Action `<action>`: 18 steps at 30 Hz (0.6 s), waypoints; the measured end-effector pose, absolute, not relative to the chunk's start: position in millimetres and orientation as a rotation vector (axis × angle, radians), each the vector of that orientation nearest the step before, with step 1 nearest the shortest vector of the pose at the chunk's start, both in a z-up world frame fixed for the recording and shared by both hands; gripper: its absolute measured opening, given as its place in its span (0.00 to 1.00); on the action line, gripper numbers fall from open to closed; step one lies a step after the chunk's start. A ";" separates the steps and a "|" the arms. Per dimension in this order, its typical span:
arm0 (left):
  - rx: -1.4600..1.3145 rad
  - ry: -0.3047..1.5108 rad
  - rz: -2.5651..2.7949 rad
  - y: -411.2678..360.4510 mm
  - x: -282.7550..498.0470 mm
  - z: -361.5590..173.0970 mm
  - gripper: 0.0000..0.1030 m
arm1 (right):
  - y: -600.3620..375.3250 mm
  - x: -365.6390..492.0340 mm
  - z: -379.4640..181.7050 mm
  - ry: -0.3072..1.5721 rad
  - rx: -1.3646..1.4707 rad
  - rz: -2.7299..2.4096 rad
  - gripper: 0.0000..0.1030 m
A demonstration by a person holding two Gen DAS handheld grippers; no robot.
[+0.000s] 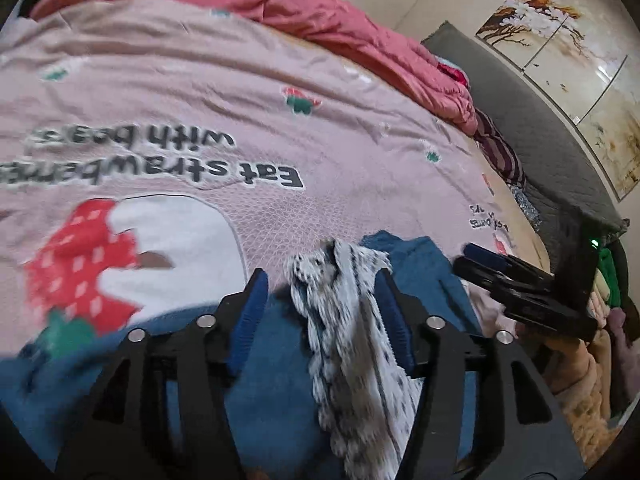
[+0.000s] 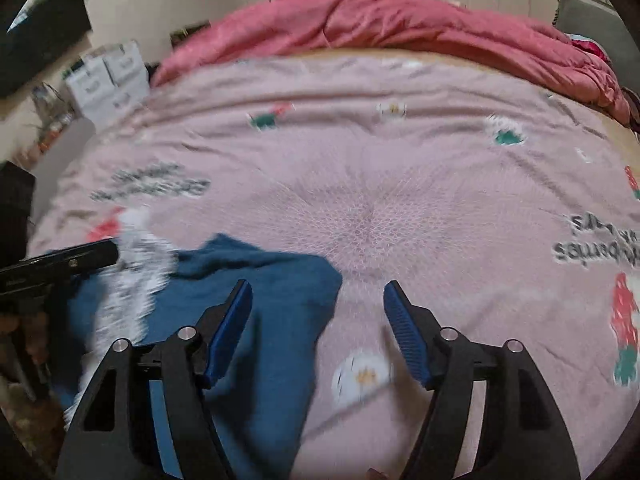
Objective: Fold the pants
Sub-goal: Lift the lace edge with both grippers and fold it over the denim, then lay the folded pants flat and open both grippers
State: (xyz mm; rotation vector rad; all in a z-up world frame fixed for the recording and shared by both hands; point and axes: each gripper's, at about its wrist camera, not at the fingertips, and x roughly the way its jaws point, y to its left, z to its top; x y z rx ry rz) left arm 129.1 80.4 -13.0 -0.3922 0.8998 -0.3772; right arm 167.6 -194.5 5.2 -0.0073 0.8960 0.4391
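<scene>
My left gripper [image 1: 322, 300] stands about half open, a white speckled cloth [image 1: 348, 344] hanging between its 2 blue pads; whether they pinch it I cannot tell. The blue pants [image 2: 256, 300] lie beneath on the pink bedspread [image 2: 400, 184]. My right gripper [image 2: 318, 320] gapes wide, holding nothing.

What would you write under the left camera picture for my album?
Left gripper open around a spotted white cloth over blue pants on a pink strawberry bedspread.
</scene>
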 end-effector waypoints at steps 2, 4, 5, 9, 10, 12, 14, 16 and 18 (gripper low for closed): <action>-0.411 0.877 -0.364 86.4 108.4 -4.4 0.52 | -203.7 145.0 13.7 0.871 0.015 0.443 0.72; -0.428 0.862 -0.347 90.0 92.2 -1.0 0.54 | -212.2 118.3 16.9 0.856 0.041 0.457 0.72; -0.437 0.854 -0.331 91.7 80.2 -0.5 0.54 | -215.4 109.2 16.9 0.853 0.050 0.459 0.72; -0.406 0.846 -0.256 93.2 44.7 -0.5 0.54 | -225.9 71.3 8.1 0.866 0.114 0.464 0.72; -0.412 0.850 -0.257 91.6 37.0 -0.6 0.54 | -228.2 60.7 3.5 0.879 0.131 0.465 0.72; -0.417 0.863 -0.278 86.2 24.4 -0.4 0.54 | -227.7 46.7 0.6 0.896 0.123 0.479 0.72; -0.410 0.882 -0.293 76.7 10.1 -1.3 0.54 | -225.4 37.4 0.6 0.901 0.124 0.493 0.72; -0.430 0.893 -0.315 69.1 1.9 -3.8 0.54 | -225.2 29.0 0.6 0.906 0.146 0.520 0.72; -0.453 0.908 -0.347 60.5 -4.6 -9.1 0.54 | -223.2 25.6 -1.8 0.922 0.154 0.539 0.72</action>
